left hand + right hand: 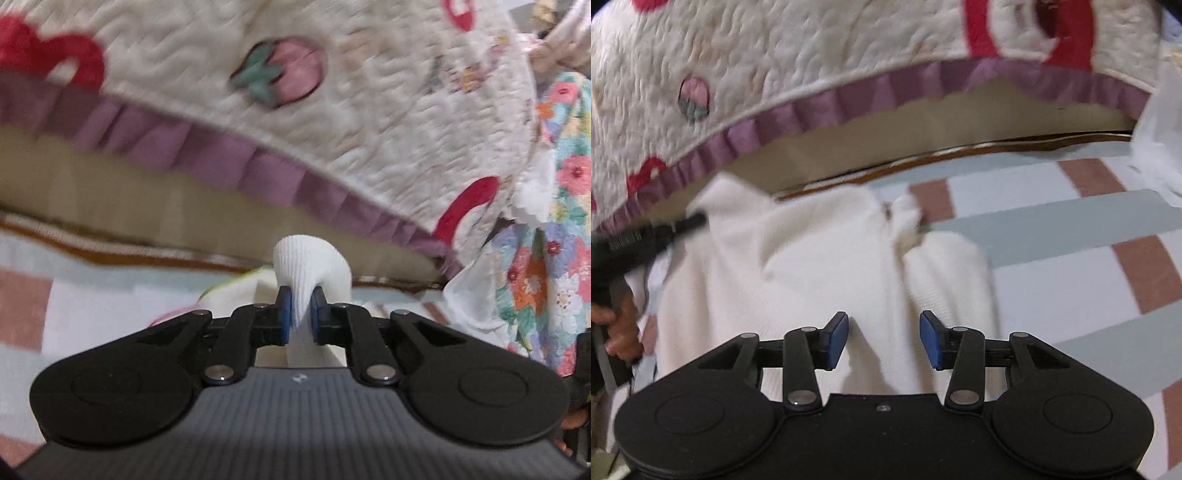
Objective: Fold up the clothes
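Left tongs [300,314] clamped shut on white fabric; right tongs [884,339] spread apart, nothing gripped.

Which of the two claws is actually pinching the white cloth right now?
The left claw: its blue pads are closed on a ribbed fold of the white garment. The right claw hovers open above it.

Your left gripper [300,312] is matte black with blue pads [284,314], round silver rivets at the linkage pivots, and a ribbed grey body bearing a small pale logo. Your right gripper [884,341] matches it: black linkages, blue pads [837,341], silver rivets, a smooth black body.
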{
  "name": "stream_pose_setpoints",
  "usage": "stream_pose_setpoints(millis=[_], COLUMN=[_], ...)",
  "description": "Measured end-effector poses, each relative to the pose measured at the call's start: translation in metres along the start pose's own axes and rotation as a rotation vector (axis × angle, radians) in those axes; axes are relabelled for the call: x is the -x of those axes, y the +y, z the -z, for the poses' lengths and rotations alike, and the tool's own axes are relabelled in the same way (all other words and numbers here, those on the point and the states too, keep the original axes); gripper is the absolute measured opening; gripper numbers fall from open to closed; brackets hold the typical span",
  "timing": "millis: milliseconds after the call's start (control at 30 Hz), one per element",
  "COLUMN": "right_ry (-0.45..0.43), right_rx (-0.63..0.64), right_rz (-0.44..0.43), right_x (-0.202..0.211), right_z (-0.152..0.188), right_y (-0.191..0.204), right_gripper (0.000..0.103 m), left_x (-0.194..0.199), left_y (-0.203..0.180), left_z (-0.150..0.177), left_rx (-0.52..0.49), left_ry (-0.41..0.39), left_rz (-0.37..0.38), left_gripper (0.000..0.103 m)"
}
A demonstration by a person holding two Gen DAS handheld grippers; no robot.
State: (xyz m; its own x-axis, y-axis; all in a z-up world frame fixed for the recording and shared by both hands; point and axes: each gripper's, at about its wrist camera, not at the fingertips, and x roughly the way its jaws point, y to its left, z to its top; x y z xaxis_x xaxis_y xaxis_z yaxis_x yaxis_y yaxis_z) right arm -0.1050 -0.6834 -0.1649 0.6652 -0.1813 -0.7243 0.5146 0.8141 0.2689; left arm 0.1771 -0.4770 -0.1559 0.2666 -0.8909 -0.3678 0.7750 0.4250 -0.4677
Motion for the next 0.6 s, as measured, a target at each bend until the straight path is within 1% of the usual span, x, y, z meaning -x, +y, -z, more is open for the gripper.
stream_pose_setpoints(millis=[33,100,133,167,233,267,300,333,367,400,433,467,500,533,567,600], right_ry=[-0.024,-0.133,-0.19,-0.206,-0.224,-0.172,-0.113,-0.092,-0.077,-0.073,-0.07,-0.069,-0.075,-0.082,-0.09,-0.097], right_rx=[0.078,0.14,0.167,0.181,0.205,0.213,0.207,0.203,0.2,0.162,0.118,0.064,0.048,0.038,0.028,0.019], right_rz=[0.001,0.049,0.075,0.141,0.286,0.348,0.383,0.393,0.399,0.376,0.349,0.309,0.309,0.315,0.321,0.328], right_x=[0.005,0.026,0.037,0.04,0.042,0.033,0.024,0.02,0.018,0.019,0.02,0.023,0.024,0.025,0.026,0.027], right_z=[-0.001,0.001,0.002,0.005,0.013,0.018,0.021,0.025,0.028,0.028,0.028,0.028,0.027,0.025,0.024,0.023], right_y=[0.013,0.035,0.045,0.047,0.046,0.039,0.032,0.028,0.025,0.021,0.018,0.013,0.011,0.009,0.007,0.006], right_gripper=[0.005,0.005,0.004,0.004,0.004,0.004,0.004,0.004,0.004,0.005,0.01,0.012,0.015,0.03,0.034,0.035], left_x=[0.002,0.004,0.002,-0.002,-0.009,-0.01,-0.01,-0.01,-0.008,-0.005,-0.002,0.001,0.003,0.006,0.008,0.01], left_y=[-0.005,-0.012,-0.01,-0.006,0.003,0.008,0.012,0.017,0.019,0.02,0.021,0.021,0.02,0.02,0.018,0.016], left_z=[0.0,0.002,0.005,0.008,0.015,0.018,0.021,0.024,0.024,0.024,0.022,0.021,0.019,0.018,0.018,0.018], left_rx=[-0.022,-0.058,-0.046,-0.025,0.011,0.017,0.022,0.03,0.04,0.053,0.065,0.08,0.099,0.128,0.155,0.176], left_ry=[-0.022,-0.061,-0.051,-0.022,0.033,0.053,0.07,0.085,0.094,0.097,0.098,0.099,0.1,0.103,0.109,0.118], left_rz=[-0.012,-0.061,-0.099,-0.151,-0.252,-0.291,-0.315,-0.326,-0.324,-0.308,-0.286,-0.264,-0.24,-0.205,-0.168,-0.137], left_gripper=[0.01,0.01,0.01,0.01,0.01,0.01,0.01,0.01,0.01,0.01,0.013,0.013,0.013,0.013,0.014,0.016])
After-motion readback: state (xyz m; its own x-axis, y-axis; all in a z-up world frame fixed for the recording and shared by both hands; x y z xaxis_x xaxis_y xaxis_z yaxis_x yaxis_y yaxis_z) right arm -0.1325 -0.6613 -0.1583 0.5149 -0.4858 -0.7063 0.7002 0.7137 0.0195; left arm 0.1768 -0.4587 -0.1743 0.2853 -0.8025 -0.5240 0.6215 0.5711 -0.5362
